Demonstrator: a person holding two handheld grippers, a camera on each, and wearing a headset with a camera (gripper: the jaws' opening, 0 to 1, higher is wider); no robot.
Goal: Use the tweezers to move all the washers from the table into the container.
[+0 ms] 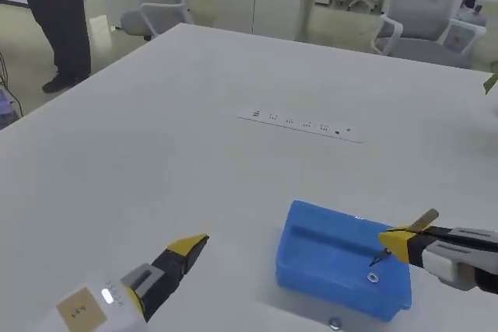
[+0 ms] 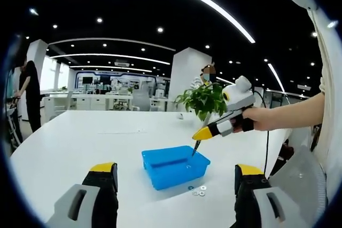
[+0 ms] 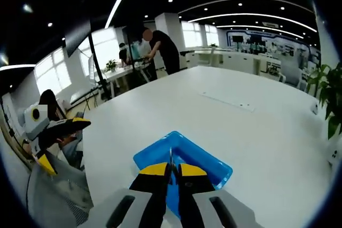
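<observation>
Several washers [image 2: 197,190] lie on the table [image 1: 194,138], just beside the near corner of the box [image 1: 334,258]; they show at lower centre of the left gripper view. One more washer [image 1: 373,277] already lies inside the box, near its right end in the head view.

At the right of that frame the right gripper [image 1: 393,242] is clenched on the tweezers [image 1: 380,256], whose tips point down over the box interior, just above that washer. Whether the tips carry anything is too small to tell. At lower left the left gripper [image 1: 193,245] hovers over bare table, released, with its jaws wide apart and nothing between them.

This looks like the drop-off step of one transfer, with the task partly done. The next move probably calls for lifting the tips clear of the box wall, then swinging them toward the bottom edge of the frame, to the loose washers. There the tips must come down on one washer's rim and pinch it without sliding it away.
</observation>
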